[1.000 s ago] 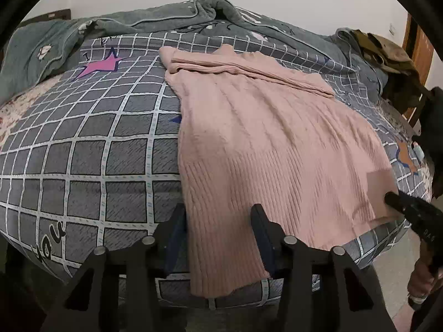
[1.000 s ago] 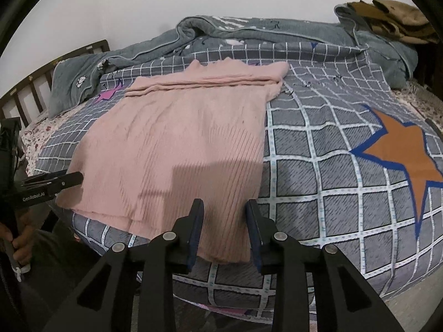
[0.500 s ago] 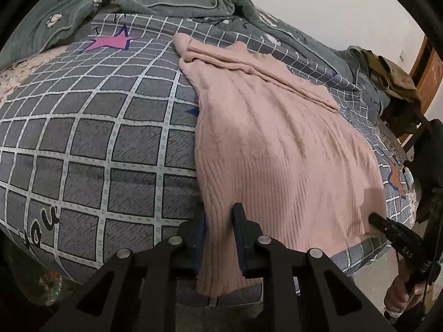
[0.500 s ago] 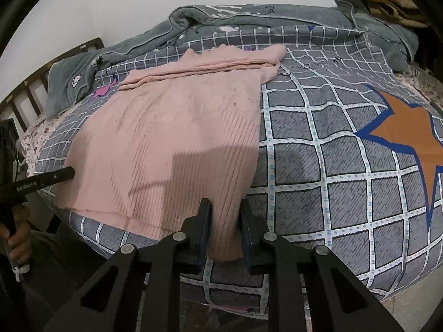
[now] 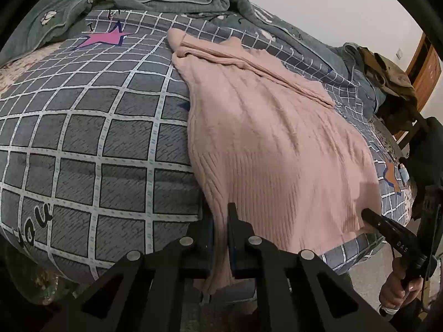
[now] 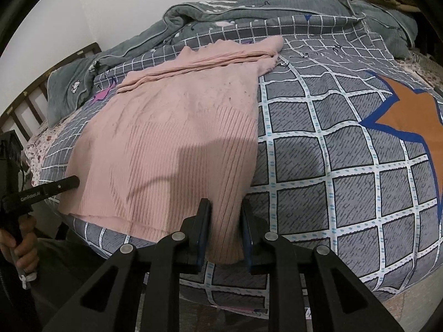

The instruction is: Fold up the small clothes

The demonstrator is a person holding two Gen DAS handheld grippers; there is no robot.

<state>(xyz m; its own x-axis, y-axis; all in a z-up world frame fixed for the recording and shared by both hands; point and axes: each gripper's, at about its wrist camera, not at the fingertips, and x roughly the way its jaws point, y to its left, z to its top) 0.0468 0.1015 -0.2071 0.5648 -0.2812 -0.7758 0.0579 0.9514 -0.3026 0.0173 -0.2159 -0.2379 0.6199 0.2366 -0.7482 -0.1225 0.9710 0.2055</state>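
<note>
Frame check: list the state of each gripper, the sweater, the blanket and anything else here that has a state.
left gripper: shut on the pink sweater's near hem corner.
right gripper: closed on the hem's other corner.
pink sweater: spread flat on the bed, sleeves folded across its far end, hem hanging over the edge.
grey blanket: bunched along the far side.
checked bedspread: spread out under the sweater.

The pink sweater (image 5: 271,149) is soft ribbed knit, the checked bedspread (image 5: 91,144) is smooth printed cloth, the grey blanket (image 6: 227,8) looks fuzzy, and both grippers' fingers (image 6: 203,221) are matt black plastic
</note>
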